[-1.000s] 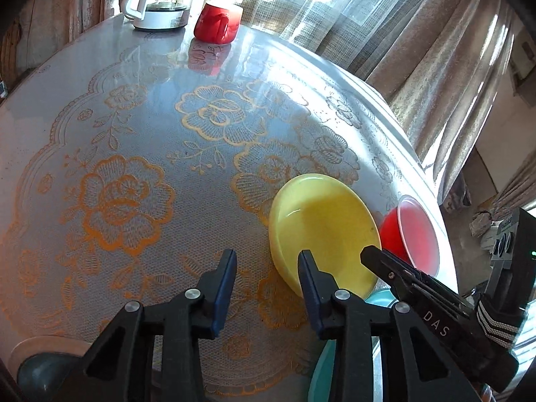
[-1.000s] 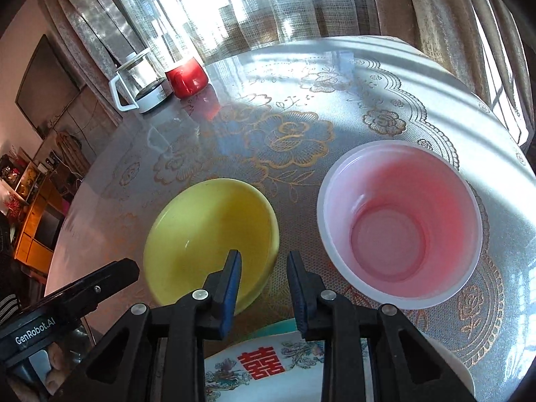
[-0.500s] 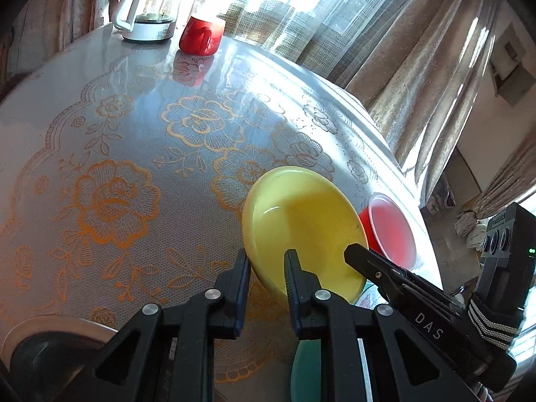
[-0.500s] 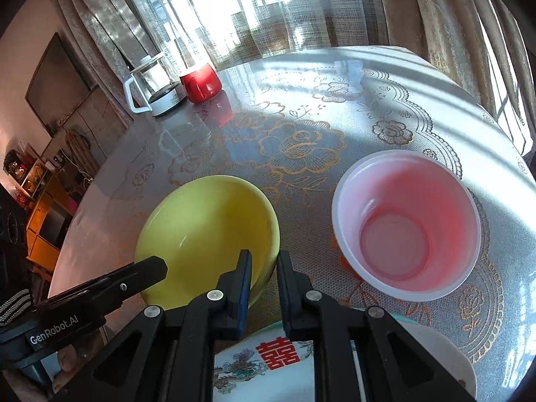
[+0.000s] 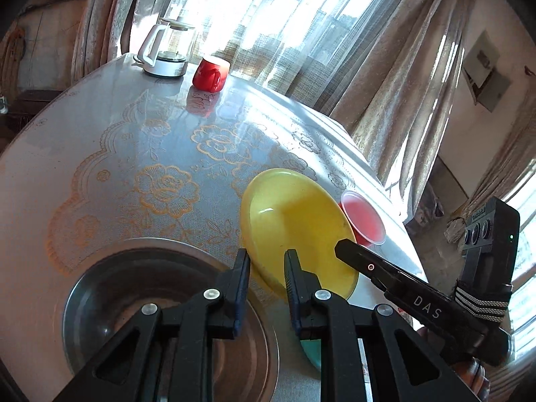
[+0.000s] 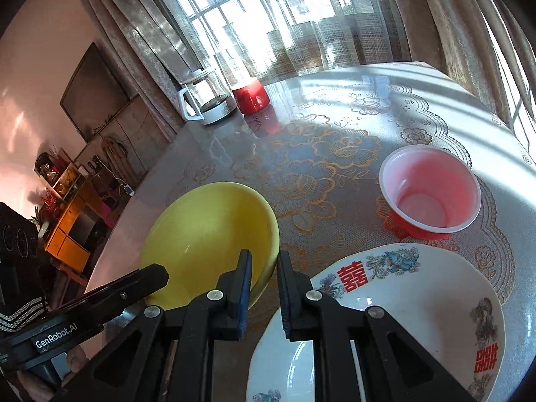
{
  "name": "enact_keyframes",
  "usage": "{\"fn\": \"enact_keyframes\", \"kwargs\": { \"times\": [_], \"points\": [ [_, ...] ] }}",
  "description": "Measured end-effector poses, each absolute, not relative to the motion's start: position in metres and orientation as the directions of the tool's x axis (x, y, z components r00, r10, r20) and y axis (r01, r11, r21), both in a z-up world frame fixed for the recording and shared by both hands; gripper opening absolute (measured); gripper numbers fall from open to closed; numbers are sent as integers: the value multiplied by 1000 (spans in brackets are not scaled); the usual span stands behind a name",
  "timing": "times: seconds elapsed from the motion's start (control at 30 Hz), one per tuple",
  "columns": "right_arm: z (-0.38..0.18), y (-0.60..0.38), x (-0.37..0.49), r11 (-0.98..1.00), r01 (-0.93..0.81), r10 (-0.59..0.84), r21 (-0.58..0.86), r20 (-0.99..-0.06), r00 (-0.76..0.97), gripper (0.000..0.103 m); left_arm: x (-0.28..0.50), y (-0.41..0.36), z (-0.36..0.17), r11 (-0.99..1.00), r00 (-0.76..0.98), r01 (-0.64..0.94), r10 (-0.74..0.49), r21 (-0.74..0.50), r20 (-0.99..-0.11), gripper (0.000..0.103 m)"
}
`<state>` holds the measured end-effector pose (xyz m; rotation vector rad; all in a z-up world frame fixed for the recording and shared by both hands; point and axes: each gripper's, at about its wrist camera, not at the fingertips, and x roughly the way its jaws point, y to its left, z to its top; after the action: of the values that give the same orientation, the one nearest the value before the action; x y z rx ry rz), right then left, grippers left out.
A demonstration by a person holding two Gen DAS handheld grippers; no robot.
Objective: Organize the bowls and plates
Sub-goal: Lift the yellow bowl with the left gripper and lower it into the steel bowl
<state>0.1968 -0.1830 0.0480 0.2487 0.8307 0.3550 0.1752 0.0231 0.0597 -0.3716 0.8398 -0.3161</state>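
Observation:
The yellow bowl (image 5: 294, 221) is held off the table, tilted, over a steel plate (image 5: 140, 288) and a teal-rimmed dish. My left gripper (image 5: 266, 261) is shut on the bowl's near rim. My right gripper (image 6: 263, 268) is shut on the bowl's (image 6: 207, 234) opposite rim. Each gripper shows in the other's view: the right one (image 5: 345, 248) and the left one (image 6: 157, 274). A red bowl with a white inside (image 6: 430, 191) stands on the table to the right. A white plate with red characters and flowers (image 6: 402, 308) lies below my right gripper.
A glass kettle (image 5: 167, 50) and a red mug (image 5: 211, 73) stand at the far edge of the round table with a lace cloth (image 5: 160, 154). Curtains and a window are behind. The table's right edge (image 5: 395, 207) drops off near the red bowl.
Both grippers closed on the yellow bowl's rim and lifted it. The bowl has moved up and toward the near side; the steel plate has come into the left wrist view.

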Motion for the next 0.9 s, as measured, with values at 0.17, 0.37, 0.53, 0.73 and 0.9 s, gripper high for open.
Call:
{"fn": "enact_keyframes", "kwargs": {
  "times": [0.17, 0.37, 0.53, 0.73, 0.9],
  "points": [
    [55, -164, 171, 885, -273, 461, 376, -642, 613, 15, 138, 49, 65, 902, 666, 113, -380, -417, -642, 20],
    [50, -134, 148, 856, -351, 516, 379, -631, 579, 15, 107, 81, 55, 893, 677, 50, -359, -447, -642, 20],
    [34, -116, 137, 836, -374, 548, 402, -639, 539, 15, 86, 101, 38, 879, 676, -5, -348, -477, -649, 20],
    [13, -104, 134, 836, -372, 547, 404, -670, 501, 15, 77, 108, 20, 882, 664, -42, -326, -469, -673, 20],
    [6, -97, 136, 845, -366, 532, 390, -687, 495, 15, 78, 110, 16, 884, 667, -55, -313, -463, -676, 20]
  ]
}}
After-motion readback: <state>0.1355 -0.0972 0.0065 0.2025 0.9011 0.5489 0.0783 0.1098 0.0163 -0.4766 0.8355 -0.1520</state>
